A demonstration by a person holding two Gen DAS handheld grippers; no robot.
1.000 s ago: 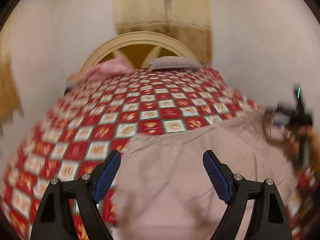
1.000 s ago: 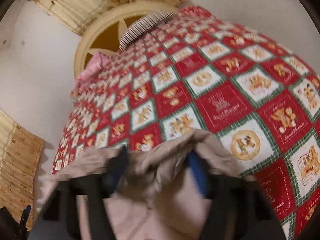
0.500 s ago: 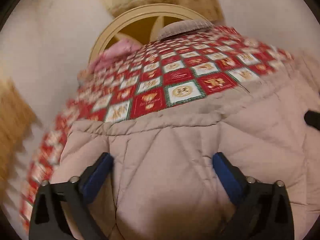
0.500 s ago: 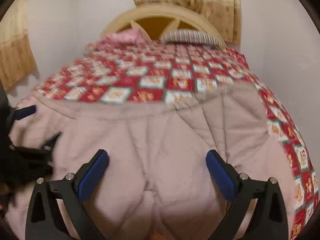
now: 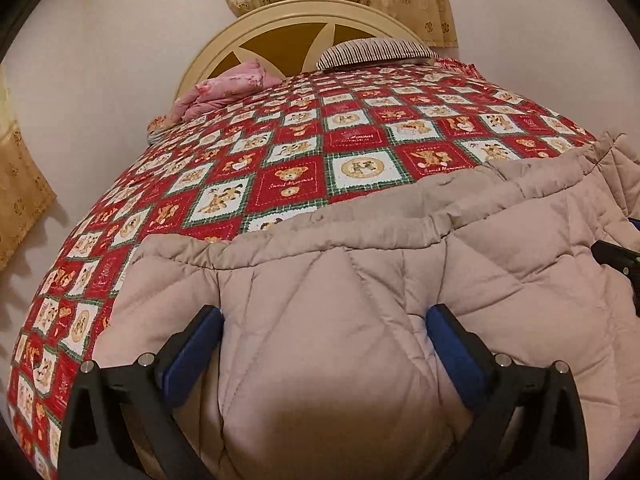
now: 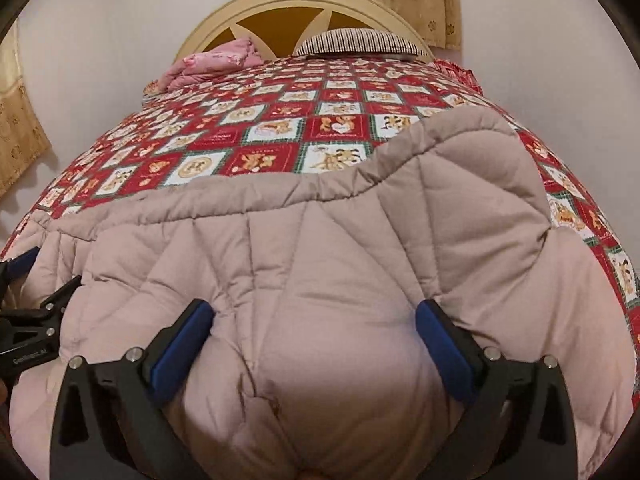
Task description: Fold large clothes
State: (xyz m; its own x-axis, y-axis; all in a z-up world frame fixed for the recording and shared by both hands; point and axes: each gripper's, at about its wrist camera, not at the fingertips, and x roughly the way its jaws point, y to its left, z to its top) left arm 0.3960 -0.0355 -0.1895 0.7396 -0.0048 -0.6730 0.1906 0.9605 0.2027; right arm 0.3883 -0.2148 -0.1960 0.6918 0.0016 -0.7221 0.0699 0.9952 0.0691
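The coat (image 5: 400, 280) lies spread on the bed (image 5: 280, 152), its far edge laid down. The left gripper (image 5: 324, 332) and right gripper (image 6: 312, 328) stand wide open, holding nothing. Further folds likely remain.

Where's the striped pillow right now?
In both wrist views the black-and-white striped pillow lies at the far end of the bed, against the cream arched headboard, right of the pink folded bedding.
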